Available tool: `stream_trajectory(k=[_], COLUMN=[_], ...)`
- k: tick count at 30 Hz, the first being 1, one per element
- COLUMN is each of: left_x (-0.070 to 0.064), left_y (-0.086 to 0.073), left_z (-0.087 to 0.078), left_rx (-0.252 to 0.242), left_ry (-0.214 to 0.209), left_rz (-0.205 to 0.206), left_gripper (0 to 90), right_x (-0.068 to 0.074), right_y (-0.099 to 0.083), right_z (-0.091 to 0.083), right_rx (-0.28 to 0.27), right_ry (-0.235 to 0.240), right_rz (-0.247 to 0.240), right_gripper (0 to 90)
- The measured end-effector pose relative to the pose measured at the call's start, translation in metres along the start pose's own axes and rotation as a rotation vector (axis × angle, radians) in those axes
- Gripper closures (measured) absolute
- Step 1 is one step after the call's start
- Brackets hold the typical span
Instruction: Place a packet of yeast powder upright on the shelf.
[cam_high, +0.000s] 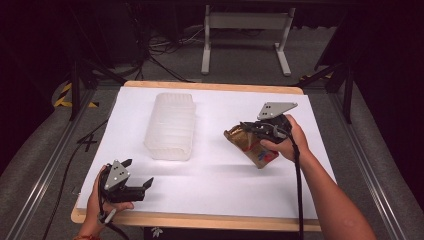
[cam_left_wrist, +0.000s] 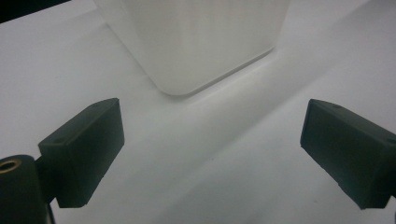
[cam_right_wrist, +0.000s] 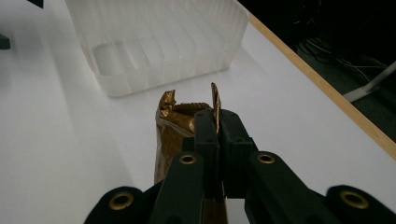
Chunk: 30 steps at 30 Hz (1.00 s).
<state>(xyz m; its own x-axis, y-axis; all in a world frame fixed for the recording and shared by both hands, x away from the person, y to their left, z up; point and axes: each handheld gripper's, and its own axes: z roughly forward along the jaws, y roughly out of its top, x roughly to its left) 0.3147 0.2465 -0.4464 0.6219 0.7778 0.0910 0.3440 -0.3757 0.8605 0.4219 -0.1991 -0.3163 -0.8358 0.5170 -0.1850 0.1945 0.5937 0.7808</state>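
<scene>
A gold foil packet (cam_high: 250, 144) with red and blue print is held just above the white table at the right. My right gripper (cam_high: 248, 128) is shut on its upper edge. In the right gripper view the jaws pinch the packet (cam_right_wrist: 173, 126) by its crimped top, with my right gripper (cam_right_wrist: 217, 122) pointing toward the bin. A clear ribbed plastic bin (cam_high: 171, 125) stands empty left of the middle. My left gripper (cam_high: 137, 172) rests open near the front left edge. In the left gripper view, my left gripper (cam_left_wrist: 210, 149) holds nothing and faces the bin's (cam_left_wrist: 201, 42) near corner.
The white table top (cam_high: 220, 180) has a wooden rim along its front and back edges. Behind the table stand a white frame leg (cam_high: 245, 35) and loose cables on a grey floor. Dark stands flank both sides.
</scene>
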Motion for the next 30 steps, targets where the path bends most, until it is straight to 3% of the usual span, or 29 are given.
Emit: stream_trajectory(k=[3, 8, 18, 30], left_x=[-0.001, -0.001, -0.003, -0.003], left_y=[0.000, 0.001, 0.000, -0.001], left_z=[0.001, 0.002, 0.002, 0.003], left_rx=[0.006, 0.006, 0.005, 0.009], left_ry=[0.001, -0.003, -0.019, -0.028], left_rz=[0.005, 0.006, 0.007, 0.007], left_gripper=[6.9, 6.9, 6.8, 6.8], right_x=[-0.001, 0.000, 0.004, 0.011], right_y=[0.000, 0.004, 0.021, 0.047], right_z=[-0.001, -0.007, -0.007, 0.008], right_rx=[0.028, 0.017, -0.051, -0.152], right_ry=[-0.009, -0.015, -0.021, 0.003], right_rz=[-0.006, -0.020, -0.019, 0.011], right_gripper=[87.0, 87.5, 88.2, 88.5])
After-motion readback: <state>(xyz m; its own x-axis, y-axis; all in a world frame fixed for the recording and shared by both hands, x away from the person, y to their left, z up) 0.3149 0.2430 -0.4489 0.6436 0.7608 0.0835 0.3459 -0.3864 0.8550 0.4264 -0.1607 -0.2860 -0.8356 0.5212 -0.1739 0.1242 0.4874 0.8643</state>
